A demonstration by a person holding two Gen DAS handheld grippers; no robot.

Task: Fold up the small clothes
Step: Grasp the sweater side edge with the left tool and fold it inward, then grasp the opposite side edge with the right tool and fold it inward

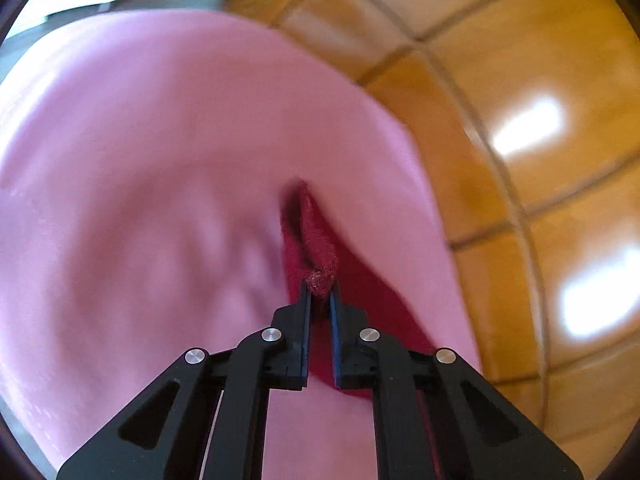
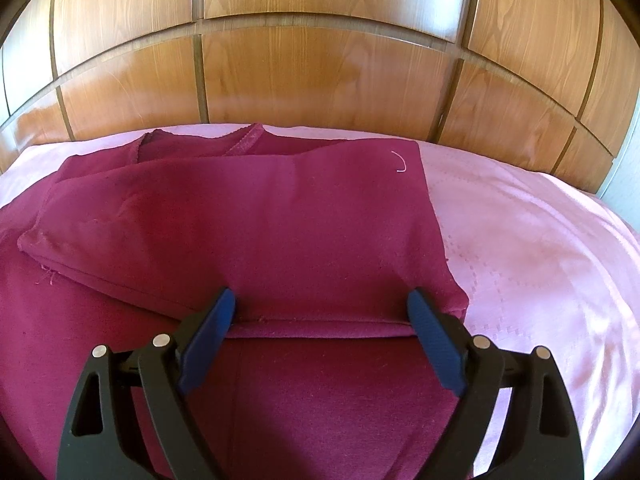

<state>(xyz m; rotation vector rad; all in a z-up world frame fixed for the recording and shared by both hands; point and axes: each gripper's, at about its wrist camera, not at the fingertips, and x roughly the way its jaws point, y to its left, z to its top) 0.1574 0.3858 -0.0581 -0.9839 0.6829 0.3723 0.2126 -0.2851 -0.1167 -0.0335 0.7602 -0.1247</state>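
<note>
A dark red garment point(image 2: 280, 220) lies spread on a pink bedsheet point(image 2: 540, 248), with one part folded over itself and its neckline toward the headboard. My right gripper point(image 2: 320, 300) is open, its blue-padded fingers point(image 2: 216, 320) straddling a folded hem at the garment's near right side. In the left wrist view my left gripper point(image 1: 320, 292) is shut on a bunched edge of the dark red garment point(image 1: 316, 248), lifted above the pink sheet point(image 1: 140, 160). The left view is blurred.
A glossy wooden panelled headboard point(image 2: 320, 68) stands right behind the bed and also shows in the left wrist view point(image 1: 520, 100). Bare pink sheet lies right of the garment. A pale wall strip point(image 2: 624, 176) is at far right.
</note>
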